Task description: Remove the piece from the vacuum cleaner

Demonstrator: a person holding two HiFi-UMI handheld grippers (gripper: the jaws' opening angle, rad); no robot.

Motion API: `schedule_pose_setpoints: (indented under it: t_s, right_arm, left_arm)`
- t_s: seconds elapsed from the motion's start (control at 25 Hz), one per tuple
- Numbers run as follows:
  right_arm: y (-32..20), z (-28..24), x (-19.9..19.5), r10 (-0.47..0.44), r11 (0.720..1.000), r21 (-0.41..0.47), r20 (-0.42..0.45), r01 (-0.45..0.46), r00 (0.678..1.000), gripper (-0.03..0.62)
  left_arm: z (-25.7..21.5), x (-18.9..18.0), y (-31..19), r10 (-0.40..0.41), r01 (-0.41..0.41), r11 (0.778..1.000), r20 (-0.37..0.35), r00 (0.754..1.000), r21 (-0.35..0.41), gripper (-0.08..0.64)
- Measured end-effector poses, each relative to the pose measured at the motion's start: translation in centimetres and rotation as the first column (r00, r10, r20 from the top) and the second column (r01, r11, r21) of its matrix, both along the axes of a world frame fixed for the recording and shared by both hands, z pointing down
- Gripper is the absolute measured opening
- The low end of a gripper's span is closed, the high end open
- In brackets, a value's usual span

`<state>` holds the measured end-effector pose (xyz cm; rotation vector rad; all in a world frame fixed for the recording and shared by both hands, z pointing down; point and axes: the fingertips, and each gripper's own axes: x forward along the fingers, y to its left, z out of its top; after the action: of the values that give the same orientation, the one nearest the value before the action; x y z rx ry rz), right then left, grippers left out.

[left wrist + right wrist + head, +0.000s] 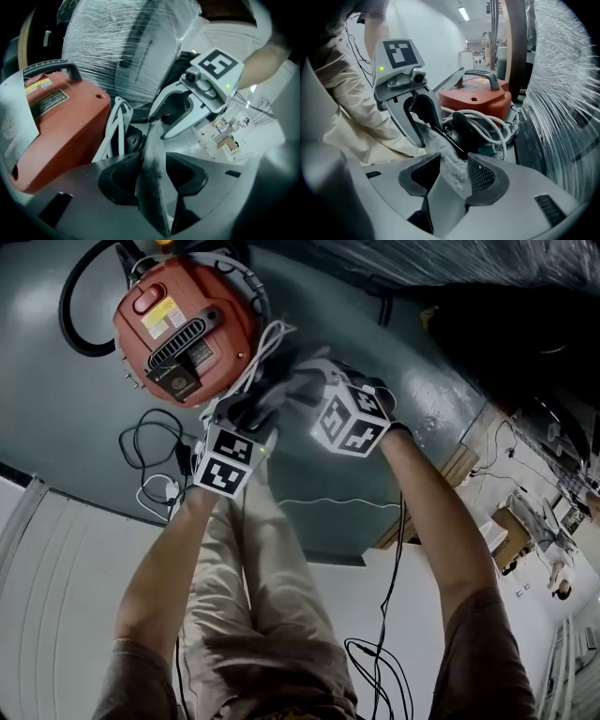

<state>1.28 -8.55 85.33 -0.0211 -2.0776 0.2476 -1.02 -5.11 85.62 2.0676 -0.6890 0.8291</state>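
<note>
Spreading under everything in the head view is a dark teal floor [56,427], which gives way to a pale surface nearer the person. A bulky load wrapped in clear plastic film [122,47] stands just behind the work area. The red vacuum cleaner [183,324] sits on the teal floor with a black hose [70,324] curving off its far side and a white cord [262,348] looped against the side nearest the person. The person's beige trousers [253,596] and both bare forearms reach down toward that side, and thin black cable [141,442] lies loose on the floor by the left arm. The two grippers meet just beside the cleaner's body, their marker cubes facing up. The left gripper [152,158] is partly closed, its two jaws pressed against the flat faces of the piece [150,140], a thin grey strip with a fuzzy, felt-like edge. The right gripper [453,161] is likewise partly closed on the same strip, which fills the gap between its jaws. Each gripper view shows the other gripper clamped at the strip's far end, so the piece spans between them, right next to the wound cord and a black fitting on the cleaner. Whether it is free of that fitting cannot be told.
</note>
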Motion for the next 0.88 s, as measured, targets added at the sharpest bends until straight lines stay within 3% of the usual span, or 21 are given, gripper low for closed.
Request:
schedule_pose_setpoints:
  t_s: [0.52,0.88]
  right_arm:
    - [0.2,1.2,-0.7,-0.171,0.981,-0.1,-0.03,0.167,0.985,0.133]
    - [0.3,0.9,-0.4,-0.126,0.98,-0.157,-0.019,0.122,0.992,0.089]
  left_arm:
    - [0.5,-0.6,-0.6,-0.052,0.053,0.998,0.015,0.999,-0.018,0.089]
    - [0.4,-0.7,-0.6,-0.054,0.055,0.998,0.007,0.998,-0.039,0.062]
